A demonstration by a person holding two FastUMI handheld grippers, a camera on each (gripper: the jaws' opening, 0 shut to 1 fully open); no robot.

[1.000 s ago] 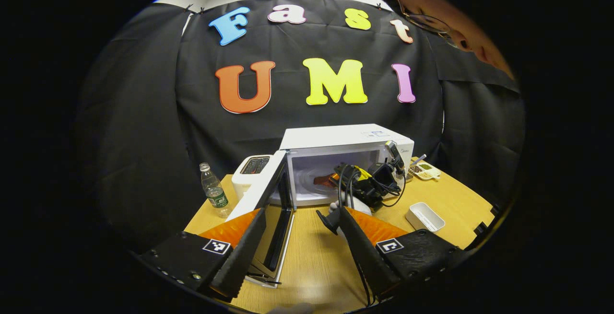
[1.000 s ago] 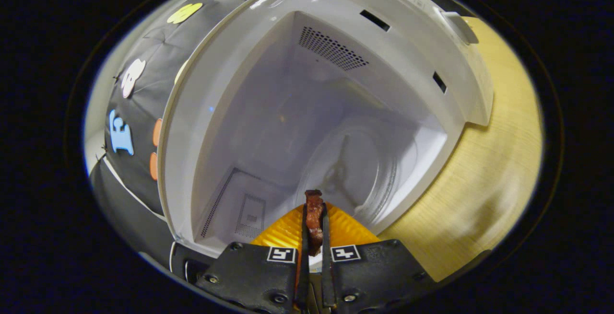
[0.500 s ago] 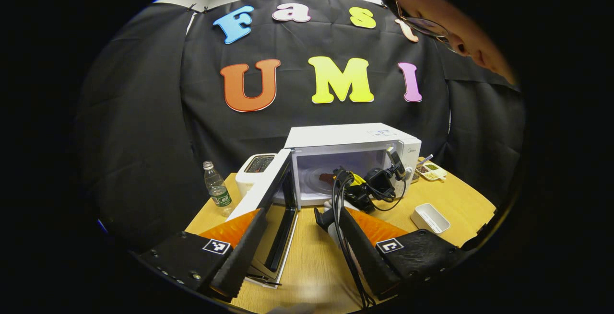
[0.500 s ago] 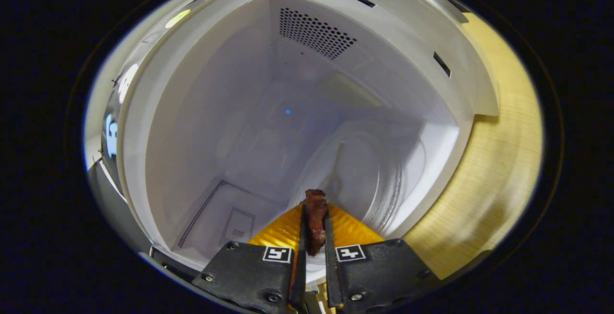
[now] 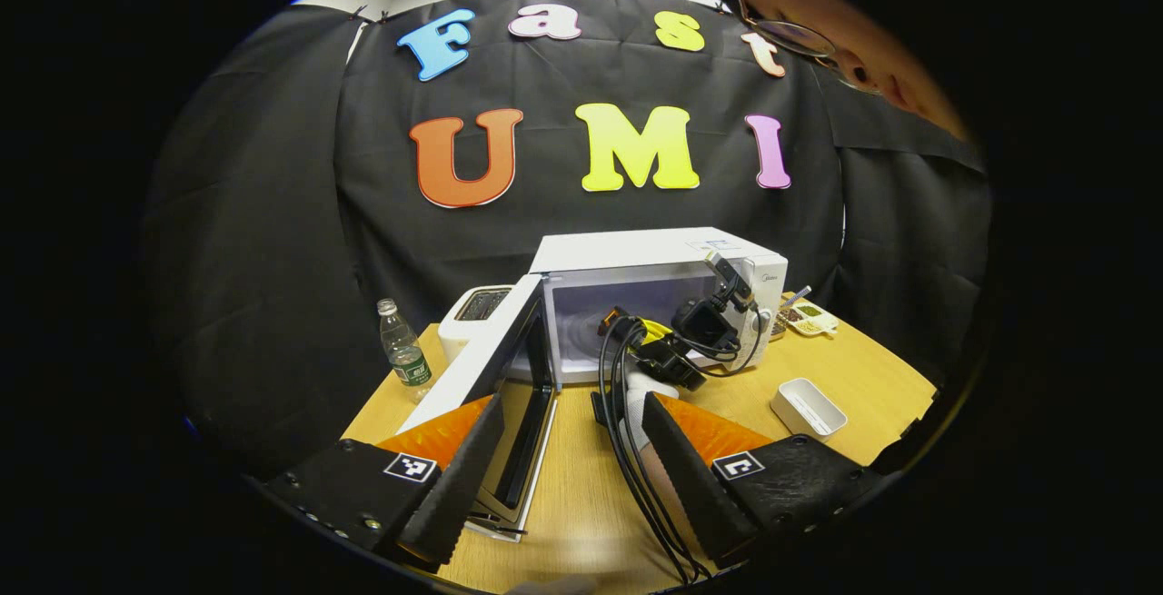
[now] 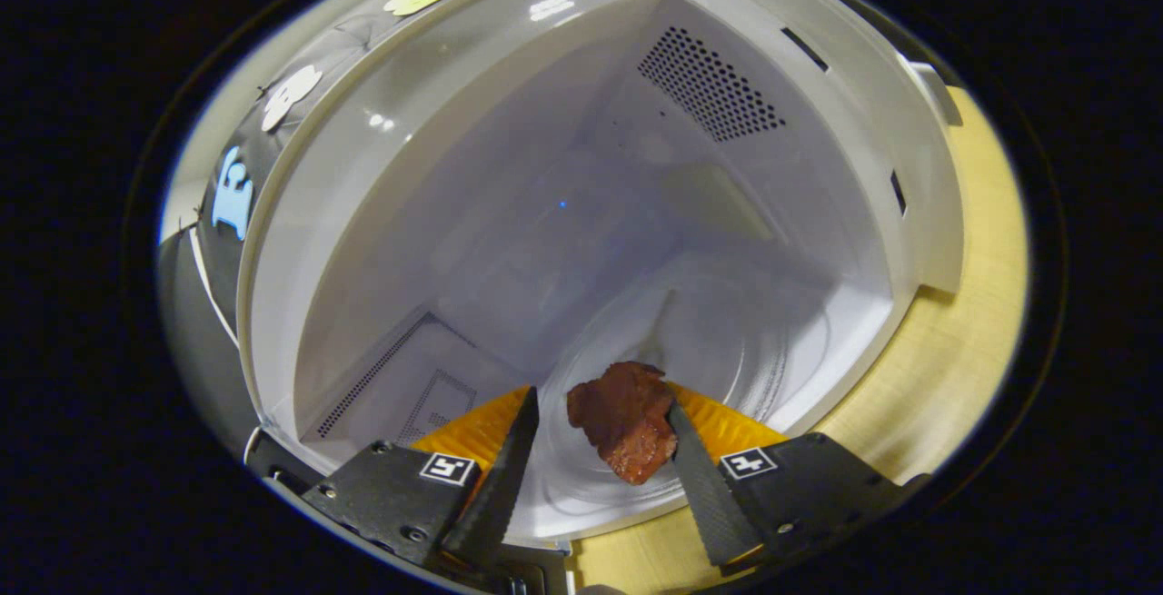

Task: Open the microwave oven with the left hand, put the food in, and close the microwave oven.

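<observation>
The white microwave (image 5: 654, 254) stands at the back of the wooden table, its door (image 5: 495, 368) swung wide open to the left. My left gripper (image 5: 563, 463) hangs open above the table in front of the door, holding nothing. A gloved hand holds my right gripper (image 5: 636, 332) in the oven's mouth. In the right gripper view, that gripper (image 6: 600, 404) is open over the glass turntable (image 6: 727, 341). A reddish-brown piece of meat (image 6: 627, 418) sits between the fingers, leaning on the right one and apart from the left.
A water bottle (image 5: 400, 354) and a white toaster (image 5: 468, 309) stand left of the microwave. A small white tray (image 5: 807, 409) lies on the table at the right, a dish of food (image 5: 804, 318) behind it. Black cables (image 5: 636, 477) trail from the right gripper.
My right gripper, shut on the meat a moment ago, has spread its fingers inside the oven, and the meat now touches only one of them. The left gripper has barely moved.
</observation>
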